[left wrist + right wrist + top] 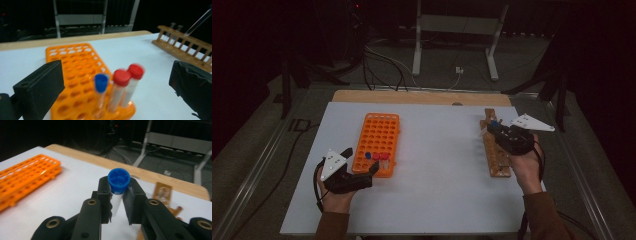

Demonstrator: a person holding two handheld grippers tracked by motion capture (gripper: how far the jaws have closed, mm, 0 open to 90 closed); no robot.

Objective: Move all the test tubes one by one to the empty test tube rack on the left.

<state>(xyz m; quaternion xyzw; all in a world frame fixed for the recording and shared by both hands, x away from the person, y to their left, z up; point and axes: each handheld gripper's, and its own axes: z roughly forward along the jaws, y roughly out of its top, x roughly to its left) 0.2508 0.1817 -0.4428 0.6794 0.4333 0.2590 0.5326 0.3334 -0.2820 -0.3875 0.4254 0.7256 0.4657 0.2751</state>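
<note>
So far three capped tubes stand in the near end of my orange rack. Over the wooden rack, my right gripper pinches a blue-capped tube, yet to carry across; my left gripper waits spread beside the orange rack.

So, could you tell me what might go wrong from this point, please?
The right gripper pinches the blue-capped tube just under its cap, so the tube could swing or slip during the carry. At the orange rack, three capped tubes crowd the near corner between the open jaws of the left gripper, which could knock them.
</note>
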